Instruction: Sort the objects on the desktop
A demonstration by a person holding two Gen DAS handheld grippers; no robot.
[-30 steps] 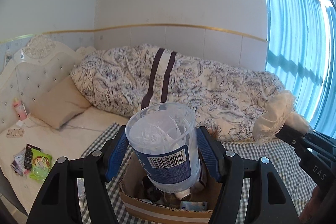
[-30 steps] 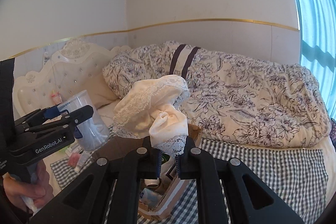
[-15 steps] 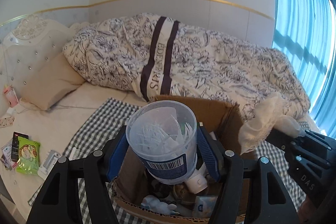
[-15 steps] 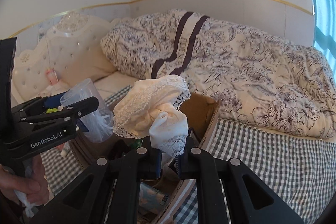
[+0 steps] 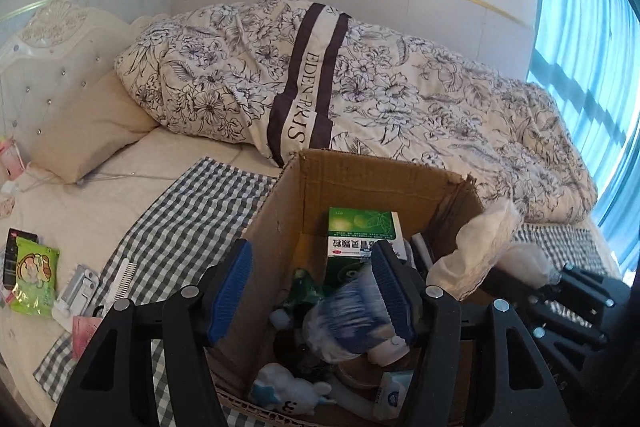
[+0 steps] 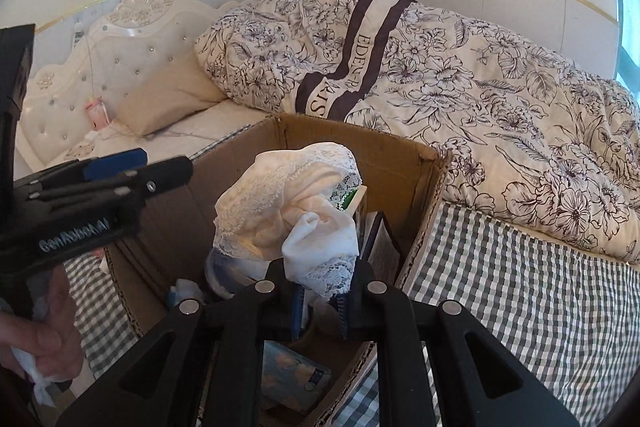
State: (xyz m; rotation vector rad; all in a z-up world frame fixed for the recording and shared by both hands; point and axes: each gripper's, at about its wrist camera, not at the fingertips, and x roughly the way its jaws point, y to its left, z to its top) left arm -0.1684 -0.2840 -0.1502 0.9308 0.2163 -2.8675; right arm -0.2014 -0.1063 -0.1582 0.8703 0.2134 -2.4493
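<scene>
My clear plastic jar (image 5: 352, 323) lies blurred inside the cardboard box (image 5: 360, 183), below my left tool (image 5: 312, 291), whose fingers stand spread with nothing between them. My right tool (image 6: 320, 301) is clenched on a cream lace cloth (image 6: 288, 203) above the same box. The box sits on a checked cloth (image 6: 520, 291) on the bed, beside a floral duvet (image 5: 400, 99).
</scene>
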